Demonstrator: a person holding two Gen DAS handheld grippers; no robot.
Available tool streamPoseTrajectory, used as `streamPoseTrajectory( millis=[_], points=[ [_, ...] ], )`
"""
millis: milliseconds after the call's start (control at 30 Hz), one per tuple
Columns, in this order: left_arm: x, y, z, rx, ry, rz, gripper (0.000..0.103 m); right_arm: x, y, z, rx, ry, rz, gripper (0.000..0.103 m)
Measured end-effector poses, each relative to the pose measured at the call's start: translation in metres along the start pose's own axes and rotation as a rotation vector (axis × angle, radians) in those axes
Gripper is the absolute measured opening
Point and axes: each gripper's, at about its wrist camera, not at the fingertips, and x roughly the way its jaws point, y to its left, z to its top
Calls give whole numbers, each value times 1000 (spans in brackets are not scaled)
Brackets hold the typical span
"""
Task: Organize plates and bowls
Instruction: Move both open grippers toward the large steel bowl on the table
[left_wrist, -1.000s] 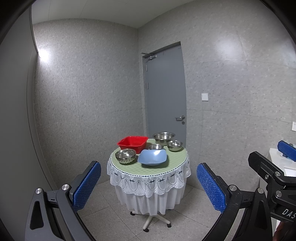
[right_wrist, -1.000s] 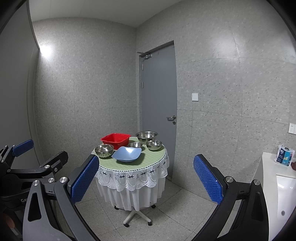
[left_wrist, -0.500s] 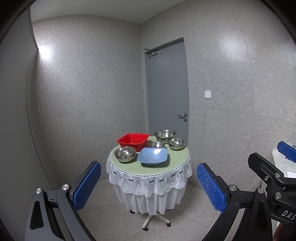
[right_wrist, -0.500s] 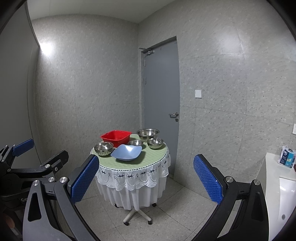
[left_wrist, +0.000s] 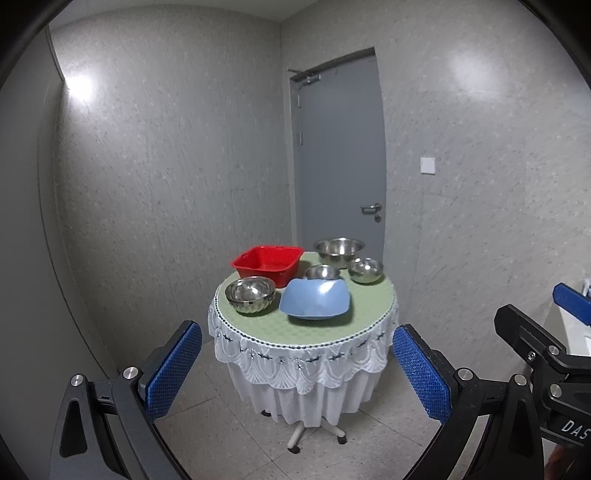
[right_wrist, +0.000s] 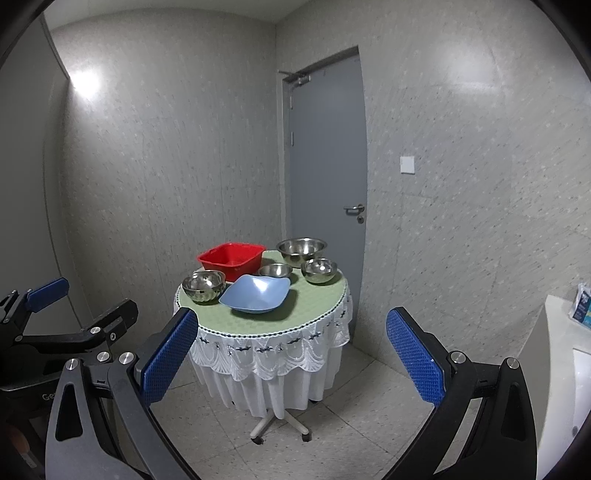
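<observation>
Both hand-held grippers, left (left_wrist: 295, 373) and right (right_wrist: 291, 358), stood wide and empty, well short of the worktop (left_wrist: 369, 314). The steel bowls (left_wrist: 250, 294) looked light, stiff and slick; I judged their rims the place to pinch.

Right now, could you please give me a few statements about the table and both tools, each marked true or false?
1. Four steel bowls stand on the table. True.
2. The blue dish sits inside the red basin. False: it sits on the cloth in front of the basin.
3. Both the left tool and the right tool are open and hold nothing. True.
4. The door behind the table is ajar. False: it is shut.
5. The largest steel bowl is nearest the tools. False: it stands at the far edge.
</observation>
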Motion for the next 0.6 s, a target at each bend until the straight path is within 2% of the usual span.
streamPoseTrajectory(
  millis=[367,500,600],
  points=[
    [164,67,85,47,11,-83,102,125,34,43,61,18,-27,103],
    [232,83,103,43,61,-109,102,178,34,55,83,68,-13,103],
    [276,84,115,53,93,-99,102,215,27,62,104,95,-6,103]
  ],
)
